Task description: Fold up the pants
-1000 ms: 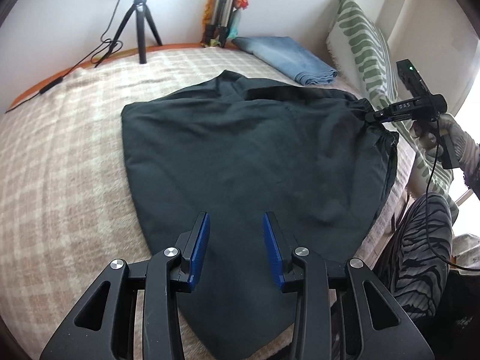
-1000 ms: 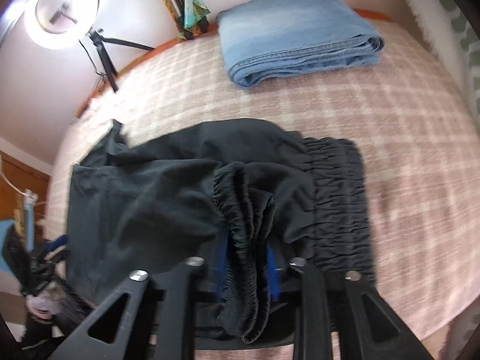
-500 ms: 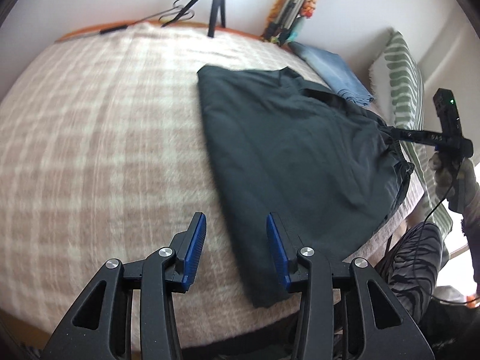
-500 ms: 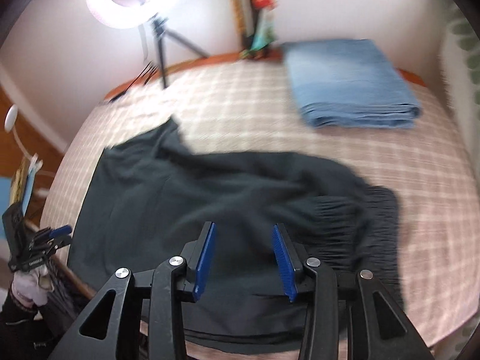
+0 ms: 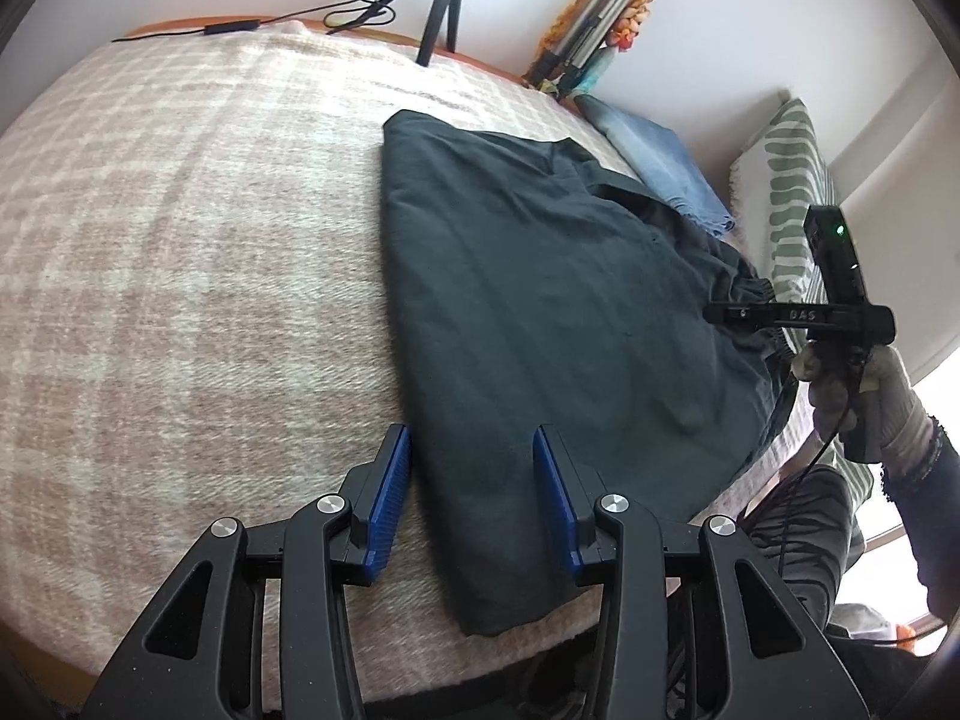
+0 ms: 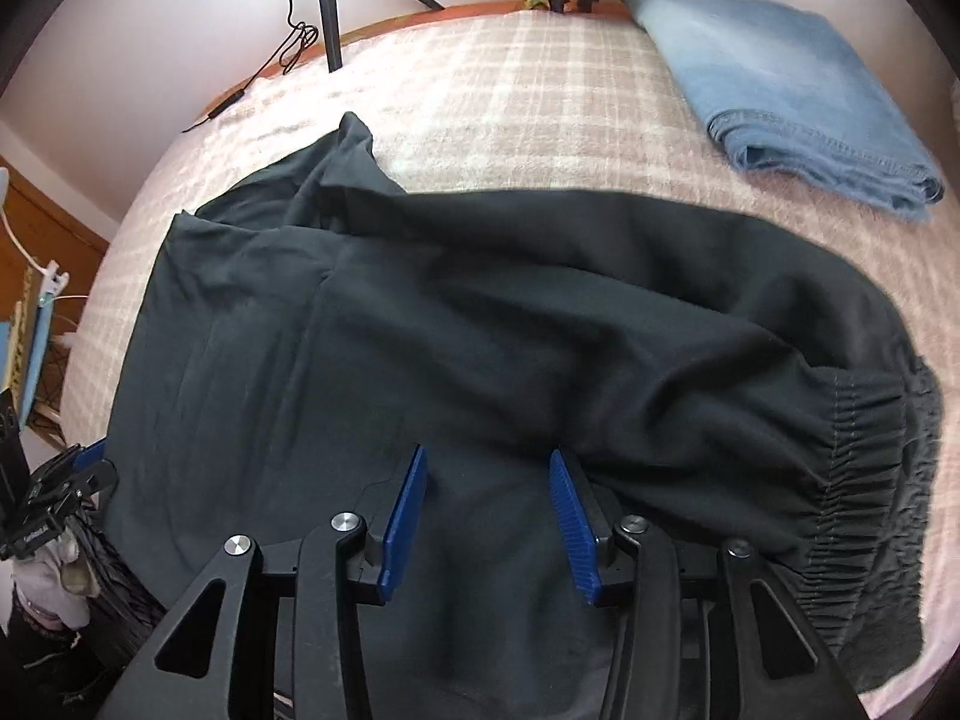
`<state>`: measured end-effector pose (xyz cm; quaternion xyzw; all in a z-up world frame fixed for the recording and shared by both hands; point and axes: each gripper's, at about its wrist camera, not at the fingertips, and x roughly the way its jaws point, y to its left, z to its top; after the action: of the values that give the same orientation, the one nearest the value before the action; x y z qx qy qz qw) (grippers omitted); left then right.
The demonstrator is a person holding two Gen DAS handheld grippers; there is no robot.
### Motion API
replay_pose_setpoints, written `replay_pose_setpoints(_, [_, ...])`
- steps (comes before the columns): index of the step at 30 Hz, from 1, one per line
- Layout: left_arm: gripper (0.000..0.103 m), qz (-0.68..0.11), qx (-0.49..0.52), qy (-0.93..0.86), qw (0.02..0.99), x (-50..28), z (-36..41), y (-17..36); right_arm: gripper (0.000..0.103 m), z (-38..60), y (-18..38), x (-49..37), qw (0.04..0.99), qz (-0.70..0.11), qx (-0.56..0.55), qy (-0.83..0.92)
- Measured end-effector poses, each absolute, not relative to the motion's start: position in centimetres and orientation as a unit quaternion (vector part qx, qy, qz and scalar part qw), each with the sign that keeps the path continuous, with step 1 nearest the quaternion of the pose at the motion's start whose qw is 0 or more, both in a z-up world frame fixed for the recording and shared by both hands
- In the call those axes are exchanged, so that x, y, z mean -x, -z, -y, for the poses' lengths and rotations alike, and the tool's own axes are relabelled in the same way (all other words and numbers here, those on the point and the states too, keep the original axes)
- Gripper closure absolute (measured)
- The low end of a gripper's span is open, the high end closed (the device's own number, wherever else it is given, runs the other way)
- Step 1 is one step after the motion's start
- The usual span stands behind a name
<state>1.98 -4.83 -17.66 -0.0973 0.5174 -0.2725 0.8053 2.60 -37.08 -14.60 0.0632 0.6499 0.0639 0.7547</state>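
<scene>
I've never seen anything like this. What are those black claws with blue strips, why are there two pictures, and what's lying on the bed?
There is no robot here: a person holds a hand-held gripper in each hand, and each carries a small wide-angle camera looking out along its two black fingers with blue pads. One picture comes from the left gripper, the other from the right gripper. The left view also shows the right gripper from the side, in a gloved hand.

On the pink-and-cream checked blanket lie dark, loose pants with a gathered elastic waistband, to be folded. Behind them sits a folded pile of blue denim.

Both grippers are open and hold nothing. The right one's jaws have just been opening; the pants lie below them, not pinched.
</scene>
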Motion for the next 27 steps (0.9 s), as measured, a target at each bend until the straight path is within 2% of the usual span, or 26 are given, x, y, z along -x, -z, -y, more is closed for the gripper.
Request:
replay_pose_setpoints(8, [0.065,-0.485,0.118,0.301,0.812,-1.1,6.1,16.7,0.055,28.6,10.0,-4.9,0.76,-0.625,-0.08,-0.159])
replay_pose_setpoints(11, [0.065,-0.476,0.127,0.302,0.816,-1.1,6.3,16.5,0.046,23.7,9.7,-7.1,0.753,-0.626,-0.067,-0.193])
replay_pose_setpoints(18, [0.065,-0.457,0.129,0.306,0.825,-0.7,6.6,16.1,0.046,13.7,13.4,-11.2,0.711,-0.667,-0.04,-0.217])
replay_pose_setpoints(27, [0.065,-0.448,0.126,0.318,0.826,-0.2,6.8,16.3,0.046,8.4,17.0,-12.5,0.692,-0.696,0.071,-0.176])
